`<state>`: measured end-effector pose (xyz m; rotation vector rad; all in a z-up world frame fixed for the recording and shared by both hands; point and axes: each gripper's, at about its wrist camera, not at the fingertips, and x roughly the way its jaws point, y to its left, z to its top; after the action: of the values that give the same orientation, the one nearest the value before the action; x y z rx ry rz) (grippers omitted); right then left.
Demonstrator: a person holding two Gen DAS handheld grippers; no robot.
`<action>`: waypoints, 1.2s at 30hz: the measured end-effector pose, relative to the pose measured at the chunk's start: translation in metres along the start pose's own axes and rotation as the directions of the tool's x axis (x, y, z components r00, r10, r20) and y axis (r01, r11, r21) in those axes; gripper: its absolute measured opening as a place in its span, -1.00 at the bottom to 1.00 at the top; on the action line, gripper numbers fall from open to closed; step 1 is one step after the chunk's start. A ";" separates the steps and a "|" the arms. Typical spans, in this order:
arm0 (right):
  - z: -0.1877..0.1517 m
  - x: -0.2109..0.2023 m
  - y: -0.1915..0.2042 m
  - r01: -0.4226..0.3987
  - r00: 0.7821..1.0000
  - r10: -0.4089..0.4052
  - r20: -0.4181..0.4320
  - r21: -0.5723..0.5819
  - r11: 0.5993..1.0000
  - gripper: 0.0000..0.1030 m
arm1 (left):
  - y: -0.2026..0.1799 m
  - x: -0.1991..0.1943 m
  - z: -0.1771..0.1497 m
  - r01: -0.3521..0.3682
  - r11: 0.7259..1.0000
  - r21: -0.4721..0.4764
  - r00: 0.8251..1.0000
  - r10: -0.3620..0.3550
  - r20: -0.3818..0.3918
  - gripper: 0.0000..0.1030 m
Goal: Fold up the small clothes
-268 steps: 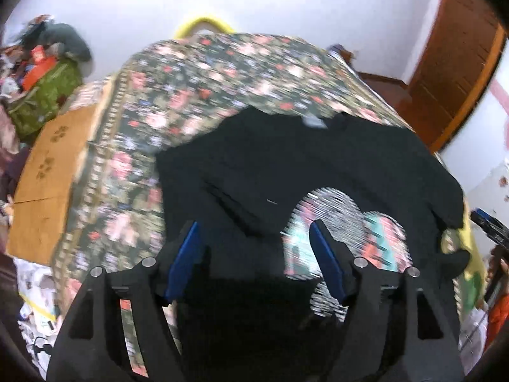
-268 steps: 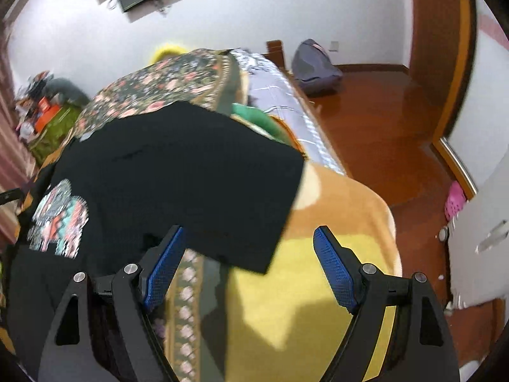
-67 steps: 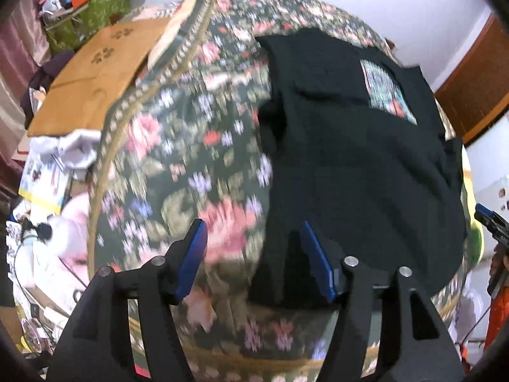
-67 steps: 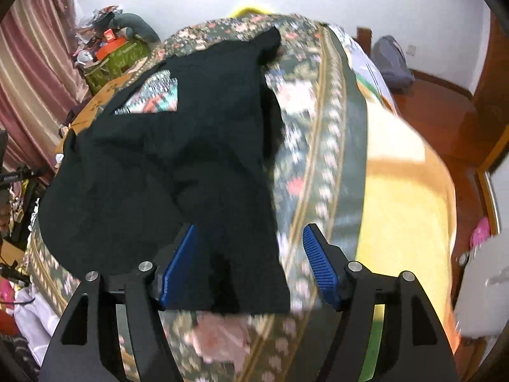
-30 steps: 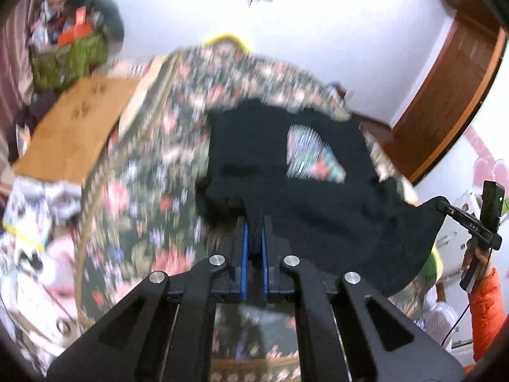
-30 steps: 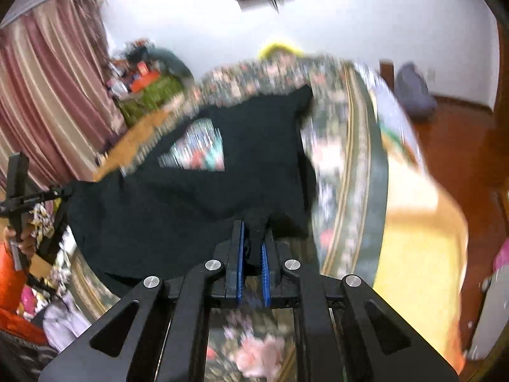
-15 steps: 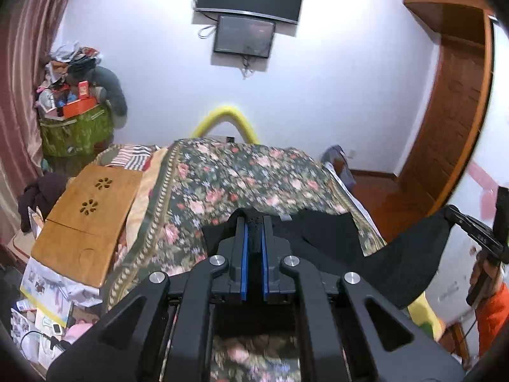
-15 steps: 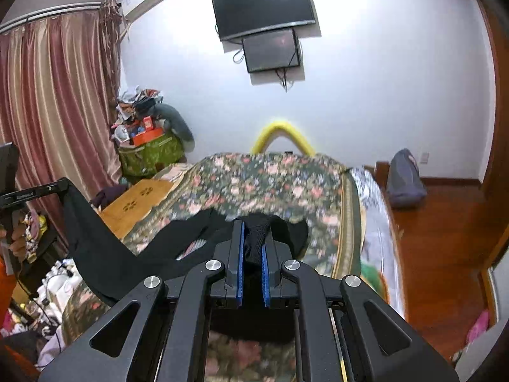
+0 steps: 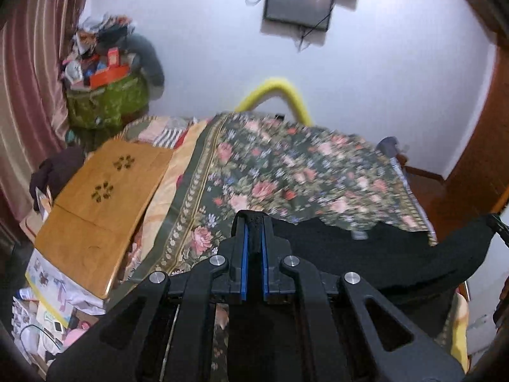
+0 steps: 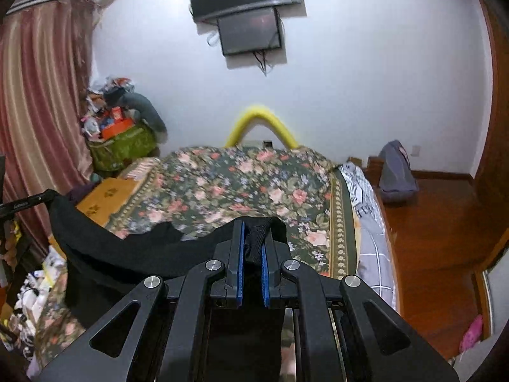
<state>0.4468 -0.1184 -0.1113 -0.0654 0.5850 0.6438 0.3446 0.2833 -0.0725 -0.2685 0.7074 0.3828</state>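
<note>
Both tools are clamped tight on one black shirt (image 9: 366, 251): our left tool (image 9: 253, 222) pinches a bunched edge between its blue pads (image 9: 244, 261), and our right tool (image 10: 253, 222) pinches another bunched edge, a strip of hem showing between its pads (image 10: 240, 254). We hold the shirt up off the bed (image 9: 286, 172), stretched between the two tools and sagging in the middle above the floral cover; its far end reaches the other tool at the frame edge in each view. Nothing stands between the tools and the bed. Around us we count two dark screens (image 10: 245, 9) on the white wall, one yellow arch (image 10: 261, 124) behind the bed, one wooden board (image 9: 98, 203) left of the bed, one green bag (image 10: 122, 149) heaped with clutter by the curtain (image 10: 38, 95), and one grey backpack (image 10: 396, 172) on the wooden floor (image 10: 445, 232).
</note>
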 end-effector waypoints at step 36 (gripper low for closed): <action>-0.036 0.045 -0.019 -0.008 0.979 0.008 -0.202 0.000 1.000 0.10 | 0.005 0.079 -0.044 -0.066 0.977 0.202 0.979 0.102 -0.175 0.26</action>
<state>0.4688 -0.1172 -0.1678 -0.1303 0.7810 0.6496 0.3717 0.2915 -0.1585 -0.0886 0.9348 0.3691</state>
